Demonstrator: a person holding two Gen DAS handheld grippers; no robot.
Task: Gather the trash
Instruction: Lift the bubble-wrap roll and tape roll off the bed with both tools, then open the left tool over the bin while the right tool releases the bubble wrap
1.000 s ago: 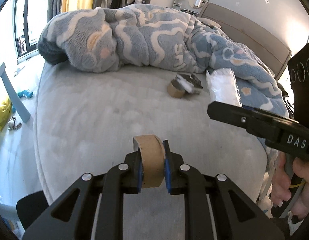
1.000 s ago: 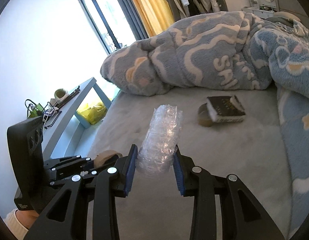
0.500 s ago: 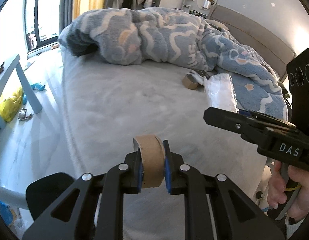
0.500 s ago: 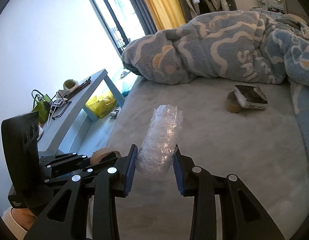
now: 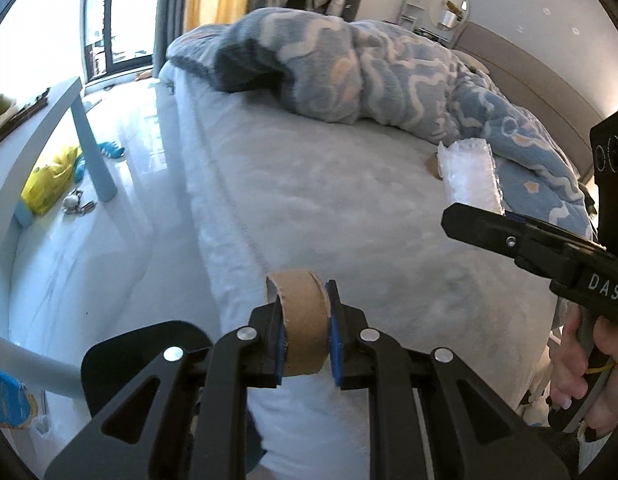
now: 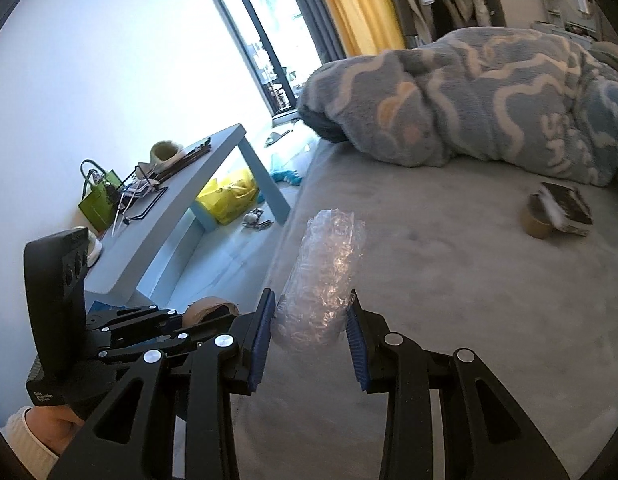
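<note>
Your left gripper (image 5: 305, 334) sits at the bottom centre of the left wrist view, its fingers (image 5: 278, 344) clenched on a brown cardboard roll (image 5: 303, 320), which stands upright between the blue pads at the near edge of the bed (image 5: 329, 200). Your right gripper (image 6: 309, 336), at the bottom centre of the right wrist view, is grasping a roll of clear bubble wrap (image 6: 325, 276); both pads press its lower end and the rest rises above the fingertips, tilted slightly right. In the left wrist view the same bubble wrap (image 5: 469, 172) shows at centre right above the right gripper's black body, with your hand (image 5: 577, 364) on the handle at lower right. In the right wrist view the left gripper (image 6: 213, 314) appears at lower left with the cardboard roll (image 6: 209, 307) just visible in it, and a cream sleeve (image 6: 29, 436) at the corner.

Further up the bed, at the right of the right wrist view, a second cardboard roll (image 6: 537, 222) lies on the grey cover touching a dark flat packet (image 6: 567, 208). Behind them, a blue patterned blanket (image 6: 469, 100) is heaped across the upper right. On the left, off the bed, stands a light blue bench (image 6: 181, 208) carrying a green bag (image 6: 97, 204) and clutter, with a yellow bag (image 6: 229, 196) on the floor beneath it.
</note>
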